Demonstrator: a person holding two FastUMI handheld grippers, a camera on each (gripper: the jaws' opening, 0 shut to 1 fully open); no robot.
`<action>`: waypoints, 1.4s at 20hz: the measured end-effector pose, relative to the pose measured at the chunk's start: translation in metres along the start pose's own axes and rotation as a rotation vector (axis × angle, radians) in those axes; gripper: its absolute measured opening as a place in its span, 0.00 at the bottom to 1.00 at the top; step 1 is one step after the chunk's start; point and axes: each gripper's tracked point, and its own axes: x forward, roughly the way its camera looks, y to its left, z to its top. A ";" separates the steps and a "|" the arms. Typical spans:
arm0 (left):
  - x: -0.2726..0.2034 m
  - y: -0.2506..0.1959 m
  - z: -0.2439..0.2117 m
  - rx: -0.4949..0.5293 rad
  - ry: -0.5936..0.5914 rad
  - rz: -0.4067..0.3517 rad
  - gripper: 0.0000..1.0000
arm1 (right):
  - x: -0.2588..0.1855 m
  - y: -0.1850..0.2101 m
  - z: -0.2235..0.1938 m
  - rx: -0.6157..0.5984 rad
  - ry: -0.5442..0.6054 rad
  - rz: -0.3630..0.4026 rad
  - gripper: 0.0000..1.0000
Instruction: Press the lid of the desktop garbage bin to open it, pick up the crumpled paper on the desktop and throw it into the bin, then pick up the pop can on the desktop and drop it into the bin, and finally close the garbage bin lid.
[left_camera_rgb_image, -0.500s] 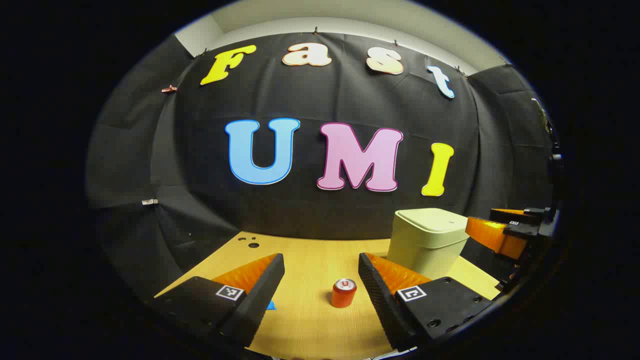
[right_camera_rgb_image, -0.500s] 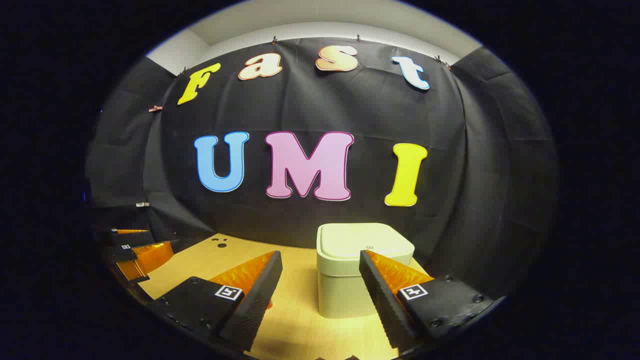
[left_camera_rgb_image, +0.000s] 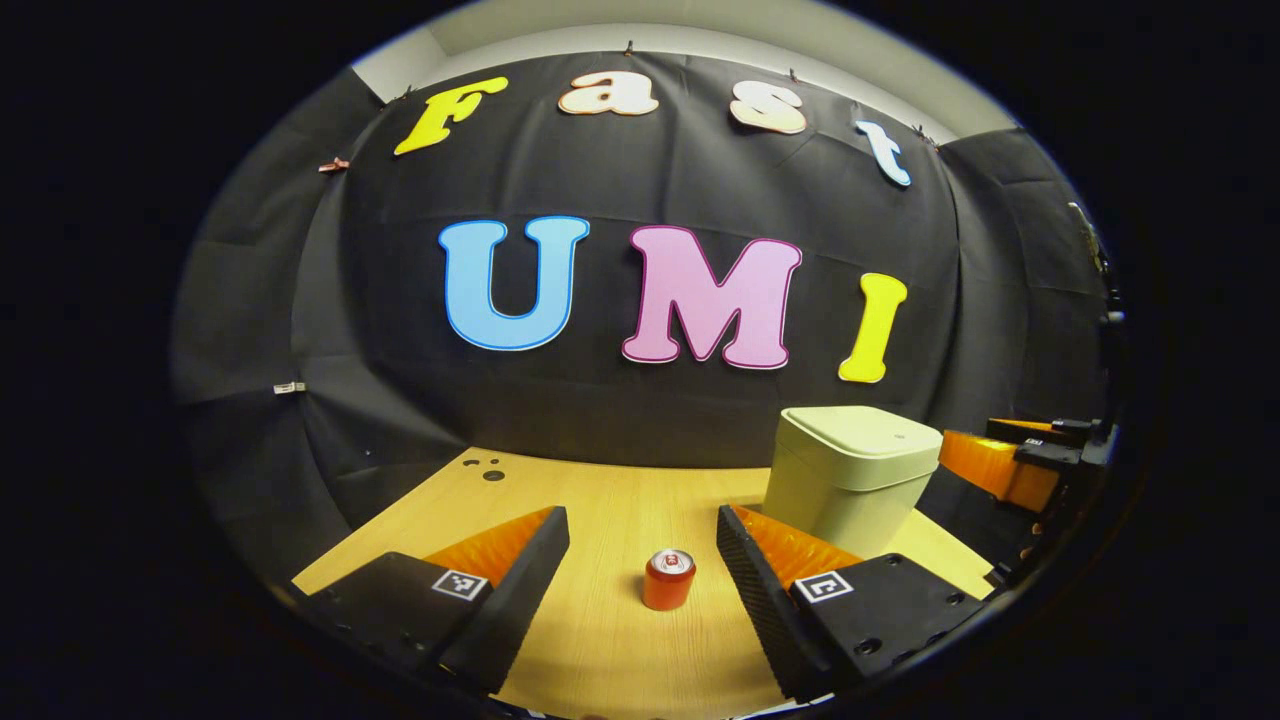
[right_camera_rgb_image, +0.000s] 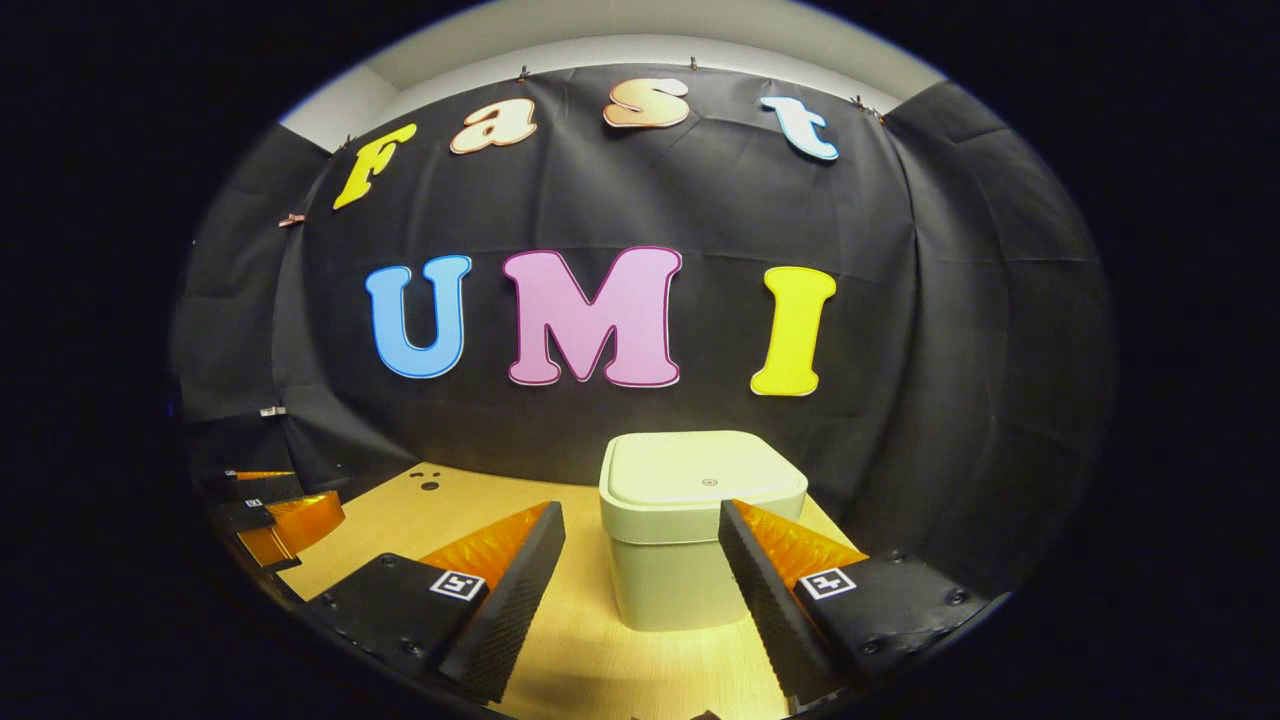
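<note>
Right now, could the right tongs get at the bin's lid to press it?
Probably yes: the right tongs hang open just before the bin, its shut lid bare, with nothing between them.

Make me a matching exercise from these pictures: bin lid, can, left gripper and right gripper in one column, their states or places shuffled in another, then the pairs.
1. bin lid
2. can
3. left gripper
4. right gripper

A. open, the bin ahead between its jaws
B. closed
C. upright on the table
D. open, the can ahead between its jaws

Pairs: 1-B, 2-C, 3-D, 4-A
</note>
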 end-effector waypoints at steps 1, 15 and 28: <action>0.002 -0.001 -0.001 0.003 0.003 0.002 0.96 | 0.000 -0.001 0.000 0.001 0.004 0.000 0.98; 0.007 0.006 -0.014 -0.003 0.035 0.021 0.95 | 0.010 0.010 -0.001 -0.041 -0.006 0.038 0.98; 0.011 0.009 -0.017 0.003 0.035 0.010 0.96 | 0.018 0.024 -0.002 -0.074 0.011 0.062 0.62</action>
